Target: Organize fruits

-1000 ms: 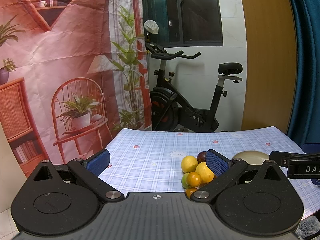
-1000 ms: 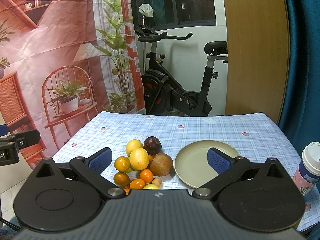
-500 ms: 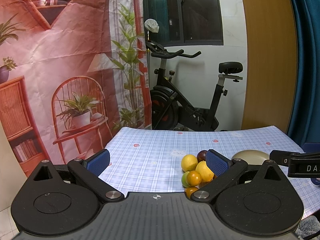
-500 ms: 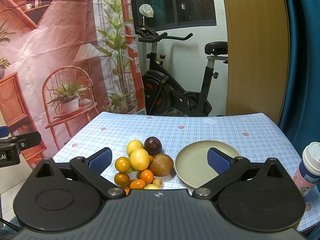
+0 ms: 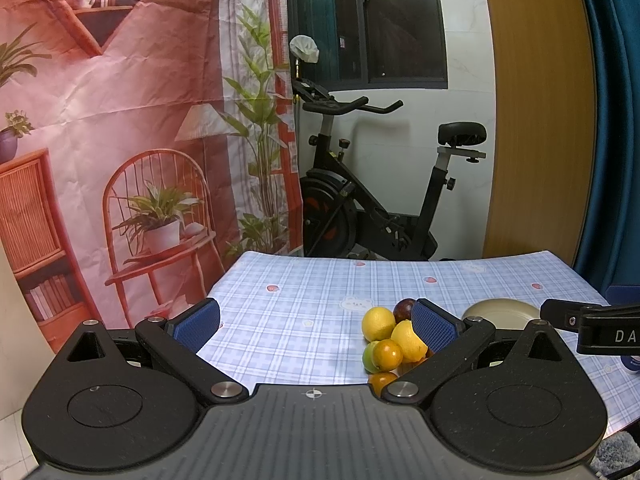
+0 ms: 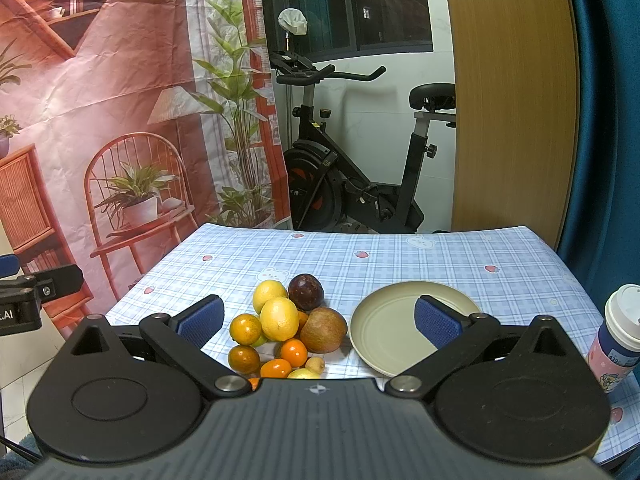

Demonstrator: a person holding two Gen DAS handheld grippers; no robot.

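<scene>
Nothing on the worktop (image 6: 400,252) has been moved since the earlier frames: the fruit pile (image 6: 286,330) is found in the same heap, and only a very slight drift of both cameras can be made out. The left gripper (image 5: 316,322) is held spread wide and empty, short of the near-left edge of the worktop, with the pile seen just past its right finger (image 5: 434,326). The right gripper (image 6: 318,318) is likewise held released with nothing between its fingers, hovering above the near edge, its left finger (image 6: 202,320) beside the pile and its right finger (image 6: 436,322) in front of the plate (image 6: 384,312). The plate is seen to be bare and lies just to the right of the pile, close to the brown fruit (image 6: 323,330) but, as far as can be told, not touching it. Two lemons (image 6: 279,318), a dark purple fruit (image 6: 306,292), several oranges (image 6: 245,328) and some smaller pieces are heaped together, touching one another. A cup (image 6: 618,334) stands near the right edge, well apart from the fruit. From this stillness it is judged that the task has not yet been begun: no fruit has been gripped or sorted, and a first pick is still to be chosen. Since the pieces are round and lean on each other, neighbours could be set rolling when one is lifted.
</scene>
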